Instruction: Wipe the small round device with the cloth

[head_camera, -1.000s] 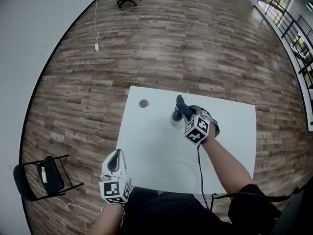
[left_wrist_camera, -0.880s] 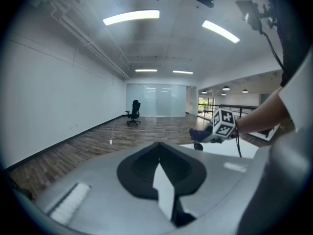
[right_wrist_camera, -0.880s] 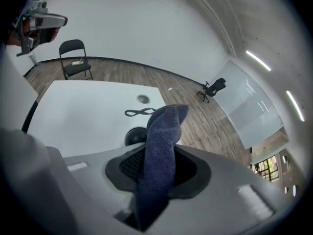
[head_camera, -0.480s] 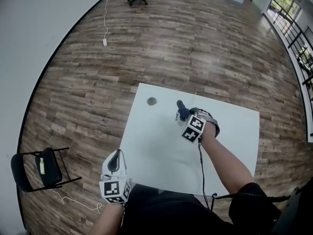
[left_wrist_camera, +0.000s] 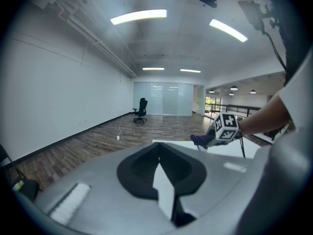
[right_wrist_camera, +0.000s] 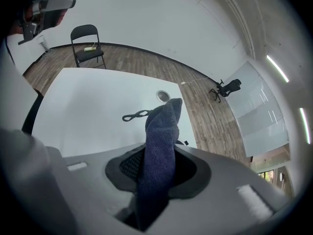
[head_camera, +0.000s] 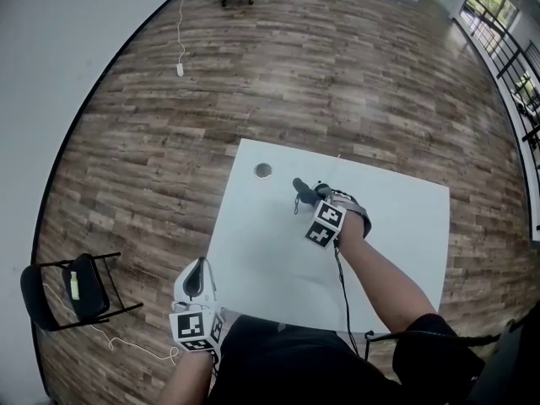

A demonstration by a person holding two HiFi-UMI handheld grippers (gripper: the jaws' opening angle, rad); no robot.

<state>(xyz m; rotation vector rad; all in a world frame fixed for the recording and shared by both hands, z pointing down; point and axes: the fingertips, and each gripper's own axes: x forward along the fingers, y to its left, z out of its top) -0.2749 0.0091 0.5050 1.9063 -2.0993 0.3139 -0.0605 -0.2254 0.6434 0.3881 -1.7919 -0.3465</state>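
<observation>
Right gripper (head_camera: 315, 196) pinches the soft, limp cloth (right_wrist_camera: 159, 146), whose free end flops ahead toward the small, probably light and slidable device (right_wrist_camera: 163, 96); left gripper (head_camera: 200, 273) is closed and empty.

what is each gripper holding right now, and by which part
The right gripper is clamped on the dark blue cloth, pinching one end so the rest sticks out past its jaws. The left gripper holds nothing; its jaws are together.
</observation>
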